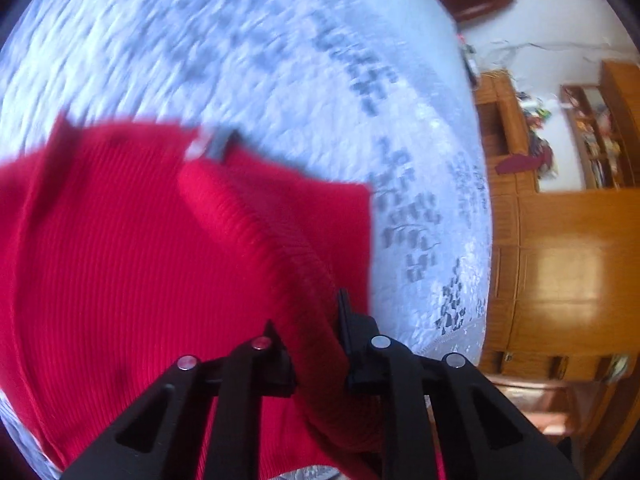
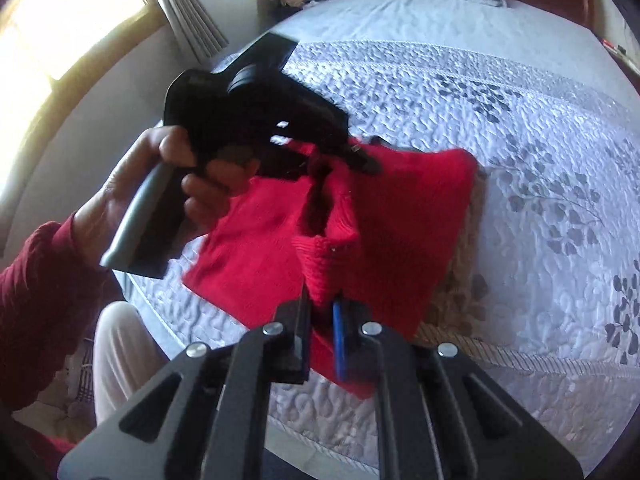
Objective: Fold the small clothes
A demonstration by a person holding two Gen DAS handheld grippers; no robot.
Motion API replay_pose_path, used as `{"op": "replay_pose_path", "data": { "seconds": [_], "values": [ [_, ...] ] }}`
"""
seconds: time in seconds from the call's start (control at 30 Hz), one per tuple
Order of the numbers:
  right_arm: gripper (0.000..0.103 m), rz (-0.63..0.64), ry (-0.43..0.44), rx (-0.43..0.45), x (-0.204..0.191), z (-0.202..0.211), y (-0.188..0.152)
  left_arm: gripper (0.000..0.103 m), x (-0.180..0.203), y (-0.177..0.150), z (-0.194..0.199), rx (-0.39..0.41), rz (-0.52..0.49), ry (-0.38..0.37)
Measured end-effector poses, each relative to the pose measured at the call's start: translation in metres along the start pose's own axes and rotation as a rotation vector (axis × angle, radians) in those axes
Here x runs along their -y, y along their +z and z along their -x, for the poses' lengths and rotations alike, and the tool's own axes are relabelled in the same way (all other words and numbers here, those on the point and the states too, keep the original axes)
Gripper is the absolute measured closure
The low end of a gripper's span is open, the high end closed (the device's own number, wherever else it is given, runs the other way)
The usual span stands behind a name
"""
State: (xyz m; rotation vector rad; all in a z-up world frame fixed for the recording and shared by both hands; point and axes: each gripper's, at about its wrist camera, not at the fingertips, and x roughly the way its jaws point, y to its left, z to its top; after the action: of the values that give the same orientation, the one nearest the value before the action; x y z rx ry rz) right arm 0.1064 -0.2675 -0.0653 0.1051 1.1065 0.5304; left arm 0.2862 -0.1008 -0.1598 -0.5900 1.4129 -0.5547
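While lifted at two points above the quilted bed [image 2: 500,128]: red knit garment [image 2: 404,216], partly draped on the bedspread, ribbed collar raised. Right gripper [image 2: 322,312] with fingers clamped on the ribbed edge nearest its camera; left gripper [image 2: 360,158], held in the person's left hand [image 2: 160,184], closed on the far part of the same edge, as confirmed in the left wrist view [image 1: 316,336], where thick ribbing runs between its fingers. For a clean fold: both grips kept firm, edge drawn taut and level, carried across together, then laid flat before release. Blur on the left view limits finer detail.
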Motion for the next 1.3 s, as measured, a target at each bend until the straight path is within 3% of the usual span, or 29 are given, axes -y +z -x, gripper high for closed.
{"op": "replay_pose_path", "data": {
  "seconds": [0.2,0.33,0.53,0.73,0.93,1.07,1.27,1.3],
  "values": [
    [0.096,0.05,0.049,0.039,-0.036,0.001,0.019,0.088,0.03,0.008,0.047,0.089,-0.15,-0.038],
    [0.096,0.082,0.082,0.033,-0.062,-0.012,0.03,0.088,0.021,0.007,0.078,0.134,-0.202,-0.013],
    [0.096,0.133,0.122,-0.016,-0.106,-0.055,0.039,0.088,-0.036,0.007,0.112,0.175,-0.172,0.038],
    [0.096,0.127,0.17,-0.098,-0.131,-0.1,0.034,0.088,-0.095,0.002,0.119,0.173,-0.138,0.08],
    [0.095,0.136,0.117,-0.211,-0.144,-0.153,0.013,0.088,-0.136,-0.006,0.097,0.138,-0.127,0.157],
    [0.094,0.152,0.085,-0.225,-0.145,-0.164,0.003,0.085,-0.152,-0.012,0.092,0.158,-0.099,0.127],
    [0.069,0.127,0.156,-0.227,-0.137,-0.143,0.001,0.078,-0.153,-0.029,0.1,0.17,-0.08,0.114],
    [0.061,0.102,0.178,-0.225,-0.13,-0.13,0.001,0.075,-0.152,-0.035,0.103,0.166,-0.077,0.106]
  ]
}}
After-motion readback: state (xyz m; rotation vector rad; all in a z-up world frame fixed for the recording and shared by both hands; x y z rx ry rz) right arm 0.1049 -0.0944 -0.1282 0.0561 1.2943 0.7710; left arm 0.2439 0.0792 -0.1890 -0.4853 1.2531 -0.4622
